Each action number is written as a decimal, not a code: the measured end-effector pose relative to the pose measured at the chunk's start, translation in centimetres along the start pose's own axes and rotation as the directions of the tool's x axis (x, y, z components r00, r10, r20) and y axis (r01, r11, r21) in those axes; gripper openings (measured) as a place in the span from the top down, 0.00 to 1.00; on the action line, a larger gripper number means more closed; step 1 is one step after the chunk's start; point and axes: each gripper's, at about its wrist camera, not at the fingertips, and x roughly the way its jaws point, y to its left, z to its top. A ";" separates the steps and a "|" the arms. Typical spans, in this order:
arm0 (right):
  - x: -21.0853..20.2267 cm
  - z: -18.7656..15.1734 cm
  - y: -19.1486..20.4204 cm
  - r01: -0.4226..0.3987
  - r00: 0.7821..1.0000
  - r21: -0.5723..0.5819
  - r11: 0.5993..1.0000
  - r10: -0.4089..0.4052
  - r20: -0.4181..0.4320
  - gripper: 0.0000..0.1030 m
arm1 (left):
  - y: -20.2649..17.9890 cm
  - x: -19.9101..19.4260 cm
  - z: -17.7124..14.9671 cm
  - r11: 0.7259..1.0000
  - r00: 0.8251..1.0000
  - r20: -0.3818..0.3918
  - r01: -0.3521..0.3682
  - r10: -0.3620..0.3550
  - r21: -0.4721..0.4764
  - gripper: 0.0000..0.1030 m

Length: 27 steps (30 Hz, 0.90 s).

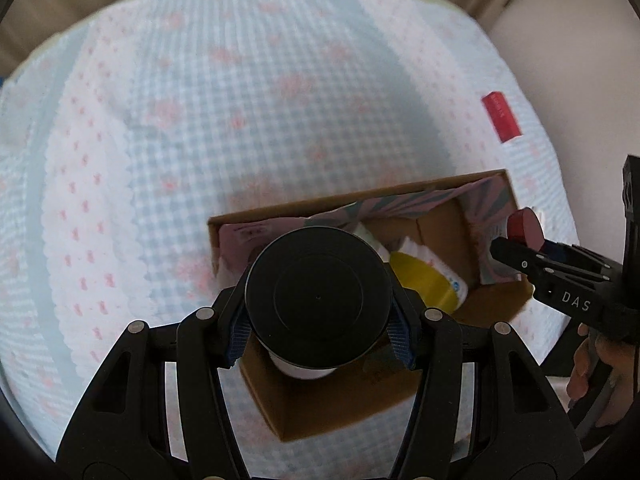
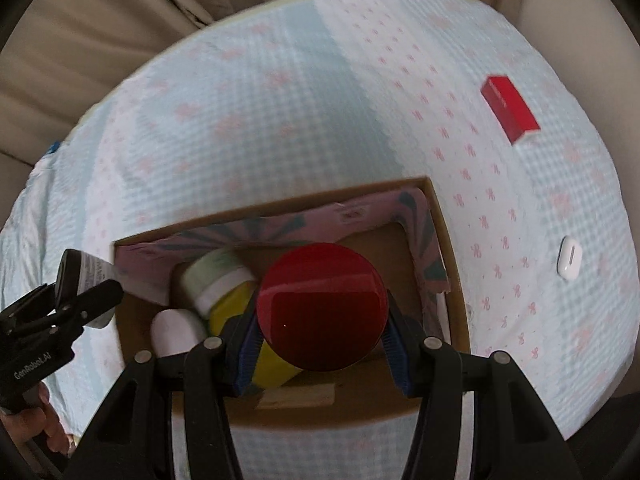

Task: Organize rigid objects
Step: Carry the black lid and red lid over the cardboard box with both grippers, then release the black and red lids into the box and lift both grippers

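An open cardboard box (image 1: 360, 196) (image 2: 444, 216) with a pink patterned lining sits on the bed. My left gripper (image 1: 318, 330) is shut on a white bottle with a black cap (image 1: 318, 298), held over the box's left side. My right gripper (image 2: 322, 330) is shut on a red-capped container (image 2: 322, 312), held over the box's middle. In the box lie a yellow container (image 2: 230, 308) (image 1: 424, 280), a green-lidded white jar (image 2: 216, 272) and a white round object (image 2: 176, 332). The right gripper also shows in the left wrist view (image 1: 520, 240), the left gripper in the right wrist view (image 2: 80, 284).
A checked blue-and-pink bedcover (image 1: 240, 100) (image 2: 300, 100) lies under everything. A red box (image 2: 510, 108) (image 1: 502, 116) lies far right of the cardboard box. A white earbud case (image 2: 570, 258) lies at the right. Beige upholstery (image 2: 100, 20) rings the bed.
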 end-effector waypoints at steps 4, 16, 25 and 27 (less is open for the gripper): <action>2.5 0.2 -1.1 0.006 0.999 0.040 0.999 -0.004 -0.044 0.52 | 0.1 2.6 0.9 1.000 0.998 -0.066 0.002 -0.002 0.006 0.48; 4.0 1.7 -1.6 -0.063 0.997 0.014 0.998 0.064 -0.037 0.11 | -0.4 3.1 1.7 1.000 0.996 -0.088 -0.011 0.010 -0.009 0.00; 2.2 0.4 -2.8 -0.087 0.996 -0.016 0.996 0.087 0.012 0.00 | -0.2 0.9 0.4 0.999 0.997 -0.065 -0.050 0.049 -0.019 0.00; 1.6 0.0 -3.1 -0.087 0.996 -0.017 0.996 0.087 0.011 0.00 | -0.1 0.3 0.0 0.997 0.996 -0.057 -0.069 0.066 -0.037 0.00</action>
